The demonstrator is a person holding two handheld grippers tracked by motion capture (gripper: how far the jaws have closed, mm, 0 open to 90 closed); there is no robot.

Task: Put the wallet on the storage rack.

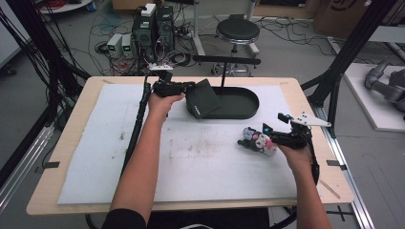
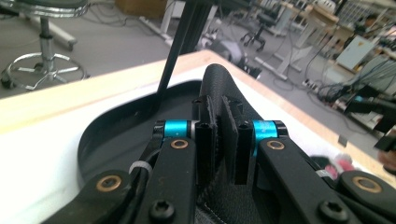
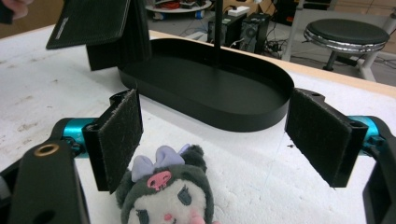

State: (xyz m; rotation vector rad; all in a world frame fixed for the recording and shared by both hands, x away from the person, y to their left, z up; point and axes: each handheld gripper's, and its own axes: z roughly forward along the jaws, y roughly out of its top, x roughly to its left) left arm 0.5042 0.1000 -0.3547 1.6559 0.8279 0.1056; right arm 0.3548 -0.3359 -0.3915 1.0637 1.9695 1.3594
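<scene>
Take the black oval tray (image 1: 239, 112) as your reference. At its left end, your left gripper (image 1: 187, 88) is clamped on the black wallet (image 1: 203, 98), which hangs tilted over the tray's left rim, partly above the tray floor. In the left gripper view the pads (image 2: 205, 140) press on the wallet's (image 2: 223, 88) edge, and the wallet's length runs away from the jaws toward the tray interior (image 2: 121, 140). So the tray floor lies just ahead of and below what you hold; a short lowering along that line looks like all the left hand needs.

Moving right, the tray's slim upright post (image 1: 223, 71) rises from the tray, at its far side; keep the wallet left of it.

Farther right and nearer to you than the tray, well apart from its rim, lies the plush toy (image 1: 259, 142) on the white mat (image 1: 95, 143). Your right gripper (image 1: 268, 137) stands with jaws apart around it, the pads (image 3: 119, 135) flanking the toy's head (image 3: 163, 200) without pressing. The toy sits nearer your right hand (image 1: 298, 155), and the tray (image 3: 210, 88) lies straight beyond the toy in the right gripper view.
</scene>
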